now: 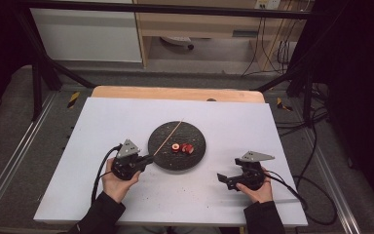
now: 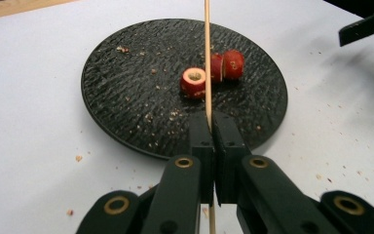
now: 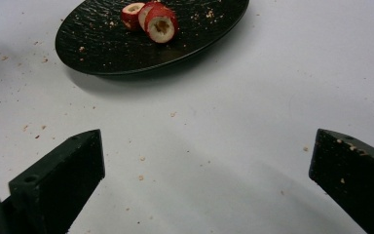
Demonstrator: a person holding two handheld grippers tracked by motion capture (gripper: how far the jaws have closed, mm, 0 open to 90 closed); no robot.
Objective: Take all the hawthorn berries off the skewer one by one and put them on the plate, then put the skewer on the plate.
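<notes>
The left hand-held gripper (image 2: pixel 209 126) has its jaws clamped tight on a thin wooden skewer (image 2: pixel 207 58), which runs straight out ahead of it across the black plate (image 2: pixel 126 117). The grip sits near the skewer's back end, with only a short stub trailing behind the jaws. Just ahead of the jaws and slightly to their left lies a cored red fruit piece (image 2: pixel 194 82), hollow side up; 2 more red slices (image 2: pixel 228 64) lean together just to the right of the skewer line. In the high view the skewer (image 1: pixel 168 138) slants from the left hand-held gripper (image 1: pixel 146 160) over the plate (image 1: pixel 163 161) toward its far rim.

The right hand-held gripper (image 3: pixel 207 185) hangs low above the white bench (image 3: pixel 253 97) with its jaws spread wide and nothing between them; the plate (image 3: pixel 92 53) and the fruit (image 3: pixel 160 23) lie ahead of it and to its left, well apart from its tips.

The likely job is threading the fruit onto the skewer, and several things could spoil it. The long unsupported length ahead of the left jaws may flex or snap if pushed at an angle. Held so far back, the point will wander and could miss the hole. Loose fruit may slide across the plate unless the right hand-held gripper braces it, and too hard a squeeze could crush a slice.
</notes>
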